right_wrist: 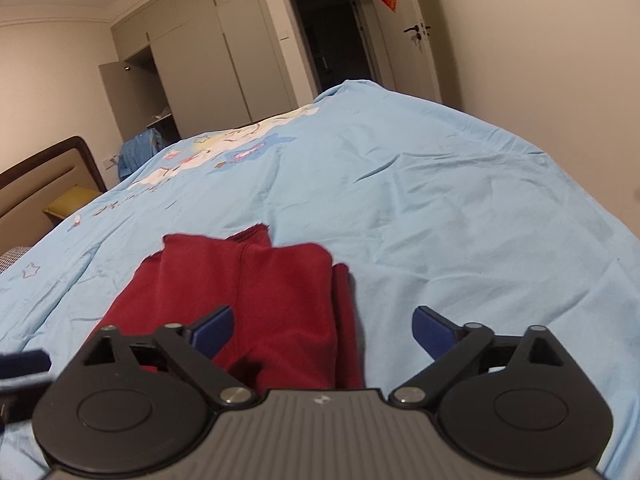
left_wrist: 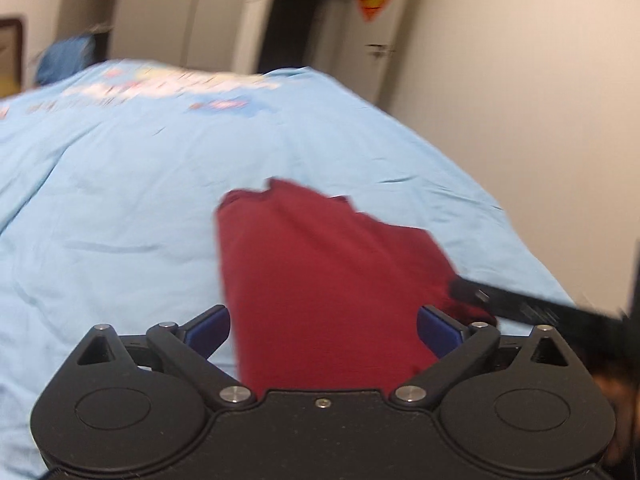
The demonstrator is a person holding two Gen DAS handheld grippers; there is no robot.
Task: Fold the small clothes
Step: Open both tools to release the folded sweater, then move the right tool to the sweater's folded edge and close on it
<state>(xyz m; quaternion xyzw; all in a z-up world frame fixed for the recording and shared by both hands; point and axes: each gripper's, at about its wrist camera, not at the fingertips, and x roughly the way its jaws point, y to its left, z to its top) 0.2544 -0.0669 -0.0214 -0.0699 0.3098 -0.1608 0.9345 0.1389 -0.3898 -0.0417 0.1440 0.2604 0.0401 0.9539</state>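
Lying folded on light blue bed cover [right_wrist: 420, 184]: dark red garment [right_wrist: 256, 292], near front edge, layers stacked, one fold edge showing at right side. Left tool [left_wrist: 323, 334] wide open, blue pads on both sides of garment, not pressing it, nothing held. Right tool [right_wrist: 323, 332] also wide open, empty; garment's right part lies between its fingers, left pad over cloth. Left view blurred. Wardrobe [right_wrist: 208, 52] and door [right_wrist: 404, 40] behind bed.
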